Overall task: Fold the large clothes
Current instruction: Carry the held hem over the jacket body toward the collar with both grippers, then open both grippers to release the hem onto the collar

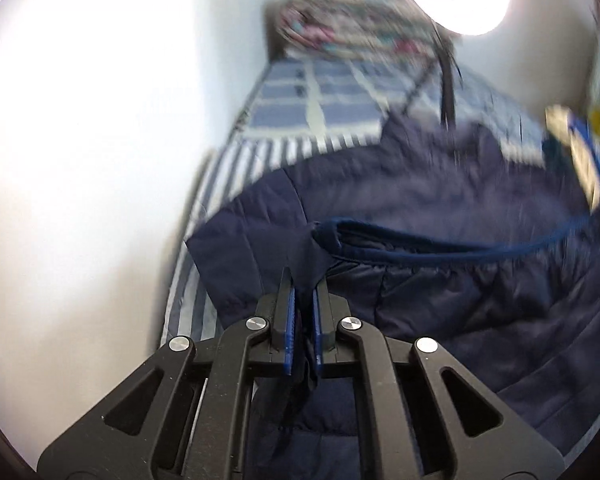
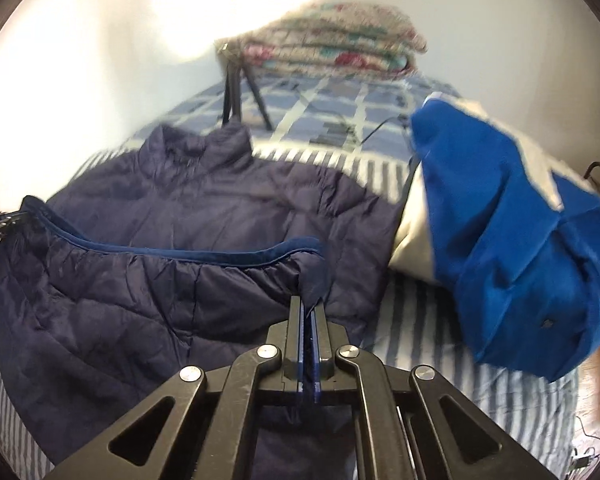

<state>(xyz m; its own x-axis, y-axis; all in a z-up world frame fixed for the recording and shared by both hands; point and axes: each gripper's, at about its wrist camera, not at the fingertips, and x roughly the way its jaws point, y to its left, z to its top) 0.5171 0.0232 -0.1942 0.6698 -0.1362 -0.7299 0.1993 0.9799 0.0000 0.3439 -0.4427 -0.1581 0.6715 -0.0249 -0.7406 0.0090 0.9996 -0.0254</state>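
A navy quilted jacket (image 2: 204, 208) lies spread on the bed, collar toward the far end. Its bottom hem with blue trim (image 2: 172, 250) is lifted and stretched between both grippers. My left gripper (image 1: 304, 284) is shut on one hem corner; the jacket (image 1: 440, 184) fills the view beyond it. My right gripper (image 2: 309, 304) is shut on the other hem corner. The left gripper's tips show at the far left edge of the right wrist view (image 2: 0, 220).
The bed has a blue striped and checked cover (image 2: 340, 120). A folded floral blanket (image 2: 332, 44) sits at its head. A bright blue and white garment pile (image 2: 512, 240) lies right of the jacket. A tripod (image 2: 236, 92) stands behind the collar. A white wall (image 1: 80, 160) runs along the left.
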